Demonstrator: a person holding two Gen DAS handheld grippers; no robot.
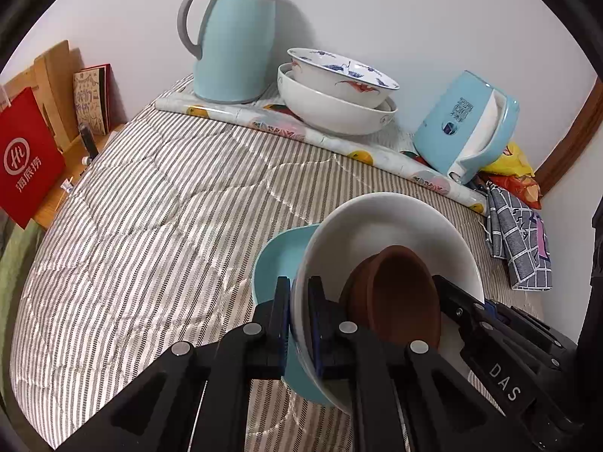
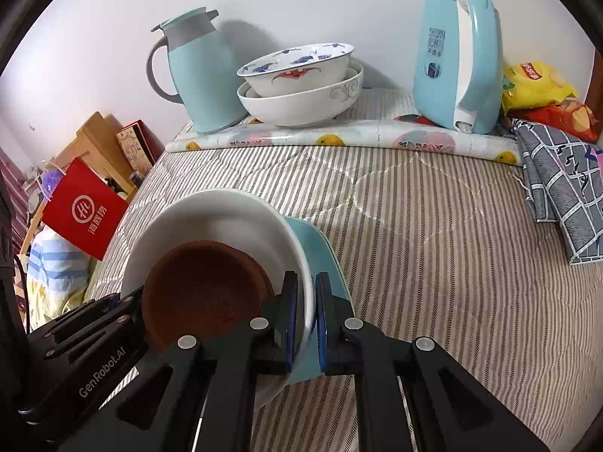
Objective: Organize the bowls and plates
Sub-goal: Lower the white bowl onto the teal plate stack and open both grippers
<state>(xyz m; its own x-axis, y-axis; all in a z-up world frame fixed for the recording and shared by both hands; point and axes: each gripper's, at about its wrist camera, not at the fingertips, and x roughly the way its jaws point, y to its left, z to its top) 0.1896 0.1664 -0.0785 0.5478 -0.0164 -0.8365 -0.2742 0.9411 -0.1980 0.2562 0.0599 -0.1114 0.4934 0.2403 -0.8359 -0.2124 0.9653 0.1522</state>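
Note:
A stack sits between my grippers: a light blue plate at the bottom, a white bowl on it, and a brown bowl inside. My left gripper is shut on the stack's left rim. My right gripper is shut on its right rim, clamping the white bowl and blue plate; the brown bowl shows beside it. At the back, a blue-patterned bowl is nested in a large white bowl, also in the right wrist view.
The striped quilt covers the surface. At the back on a floral mat stand a light blue thermos jug and a blue kettle. Snack bags and a checked cloth lie right; a red bag left.

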